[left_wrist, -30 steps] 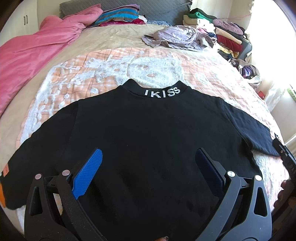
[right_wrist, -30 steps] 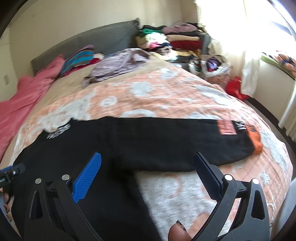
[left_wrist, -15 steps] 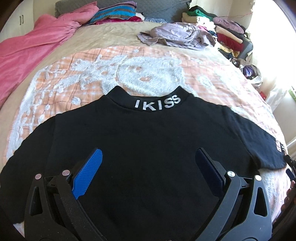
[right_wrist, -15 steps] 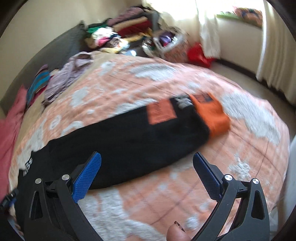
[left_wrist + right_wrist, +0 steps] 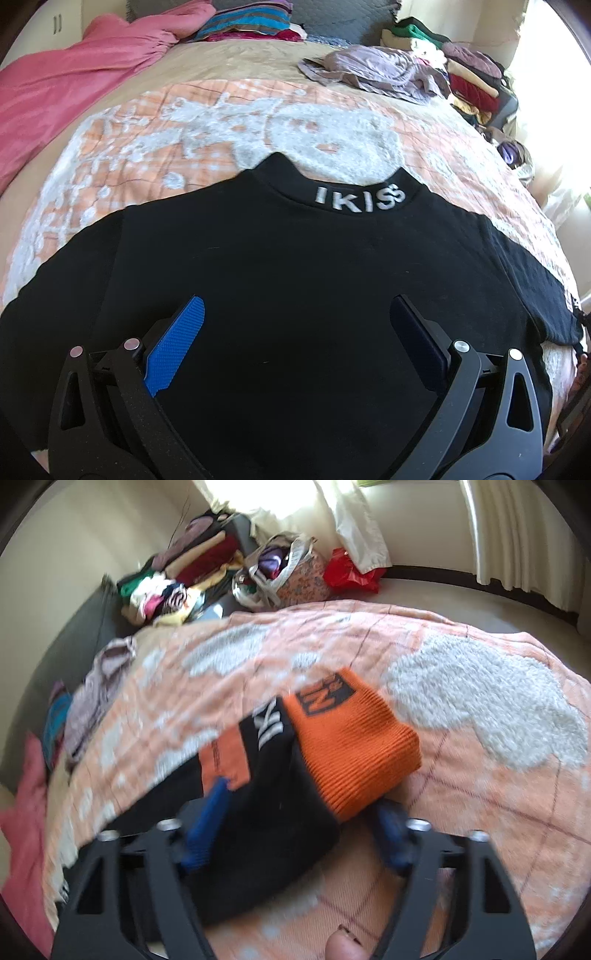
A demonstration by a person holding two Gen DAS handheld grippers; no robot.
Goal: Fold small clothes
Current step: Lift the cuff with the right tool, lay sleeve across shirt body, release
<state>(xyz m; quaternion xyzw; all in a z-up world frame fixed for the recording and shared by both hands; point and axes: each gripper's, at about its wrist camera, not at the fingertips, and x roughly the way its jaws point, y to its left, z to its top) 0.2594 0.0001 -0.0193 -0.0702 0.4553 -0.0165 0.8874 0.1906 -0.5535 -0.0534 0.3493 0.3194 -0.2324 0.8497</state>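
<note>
The black sweater (image 5: 288, 280) is lying flat on the bed (image 5: 155, 147). It is looking soft and limp. The right gripper (image 5: 295, 812) has just been closing around the sleeve near the orange cuff (image 5: 351, 738), a good holding place; whether it is already pinching, I cannot tell. The left gripper (image 5: 295, 321) is hovering with jaws apart.

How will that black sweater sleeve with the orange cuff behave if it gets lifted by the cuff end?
Probably floppy: the sleeve lies limp on the blanket, so the rest would likely trail behind. The ribbed orange cuff looks thicker and should give the right gripper, whose jaws have just been closing around it, fair purchase. It seems light.
</note>
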